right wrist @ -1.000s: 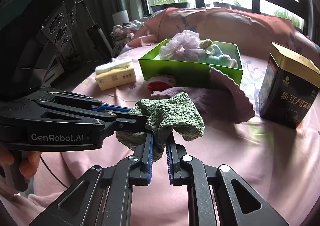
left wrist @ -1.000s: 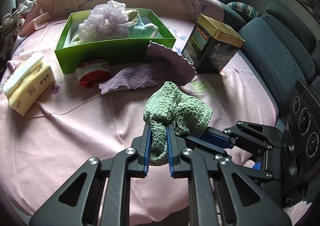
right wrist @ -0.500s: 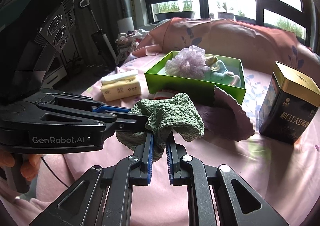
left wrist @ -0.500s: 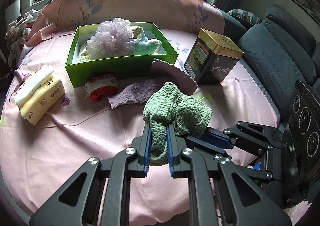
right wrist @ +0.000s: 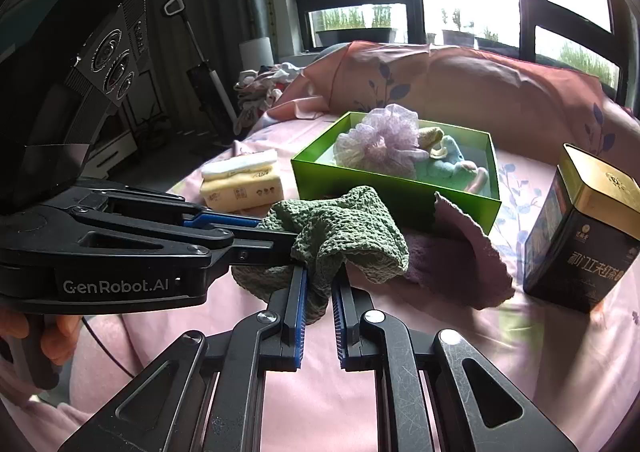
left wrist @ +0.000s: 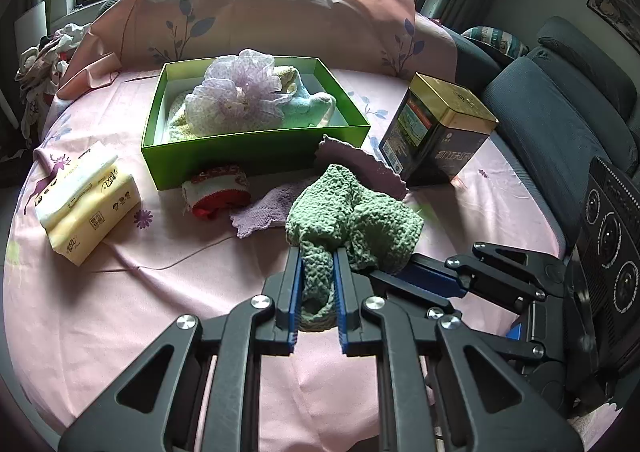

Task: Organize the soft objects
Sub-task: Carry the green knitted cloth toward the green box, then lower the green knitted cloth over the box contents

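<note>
Both grippers are clamped on the green knitted cloth [left wrist: 352,219], which hangs bunched between them above the pink bedsheet [left wrist: 120,312]. The left gripper [left wrist: 317,272] and right gripper [right wrist: 320,284] grip adjacent folds. Over the last second the grip has not altered; the green box [left wrist: 248,147] and gold tin [left wrist: 436,139] now appear farther off, so the cloth has been lifted or drawn nearer. Judgement: the cloth is ready for folding or carrying to the box.
</note>
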Action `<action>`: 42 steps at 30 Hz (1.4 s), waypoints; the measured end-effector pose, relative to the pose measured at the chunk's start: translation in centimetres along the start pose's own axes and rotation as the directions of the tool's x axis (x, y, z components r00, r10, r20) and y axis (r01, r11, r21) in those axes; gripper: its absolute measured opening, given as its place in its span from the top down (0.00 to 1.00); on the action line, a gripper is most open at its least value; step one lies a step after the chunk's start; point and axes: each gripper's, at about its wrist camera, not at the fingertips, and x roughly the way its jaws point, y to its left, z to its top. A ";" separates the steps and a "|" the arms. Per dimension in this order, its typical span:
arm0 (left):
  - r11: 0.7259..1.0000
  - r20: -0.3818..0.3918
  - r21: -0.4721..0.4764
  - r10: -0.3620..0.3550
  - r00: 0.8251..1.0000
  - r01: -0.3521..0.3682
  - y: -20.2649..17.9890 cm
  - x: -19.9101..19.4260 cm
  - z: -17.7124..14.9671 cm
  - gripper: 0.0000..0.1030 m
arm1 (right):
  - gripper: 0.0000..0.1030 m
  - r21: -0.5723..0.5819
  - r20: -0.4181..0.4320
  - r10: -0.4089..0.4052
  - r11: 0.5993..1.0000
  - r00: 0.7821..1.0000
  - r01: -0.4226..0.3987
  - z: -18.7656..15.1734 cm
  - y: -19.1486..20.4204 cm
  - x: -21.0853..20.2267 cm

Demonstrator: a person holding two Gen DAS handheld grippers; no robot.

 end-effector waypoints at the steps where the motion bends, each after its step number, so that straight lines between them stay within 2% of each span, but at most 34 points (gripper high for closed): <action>1: 1.000 0.000 0.001 0.001 1.000 -0.001 0.1 0.1 0.1 0.87 | 0.87 0.000 0.000 0.000 1.000 1.000 0.000 0.0 0.0 0.0; 24: 1.000 -0.010 0.021 -0.006 1.000 0.007 0.6 1.9 2.6 0.87 | 0.87 0.020 0.007 -0.011 1.000 1.000 0.011 1.6 -1.9 1.9; 34: 0.998 0.030 0.055 -0.008 1.000 0.007 -0.1 1.0 4.4 0.87 | 0.87 -0.006 0.060 -0.038 0.999 0.997 0.038 3.4 -2.4 0.9; 42: 0.996 0.093 0.083 -0.003 0.996 -0.005 -0.6 -0.6 7.0 0.87 | 0.87 -0.031 0.127 -0.058 0.998 0.990 0.063 5.7 -2.7 0.0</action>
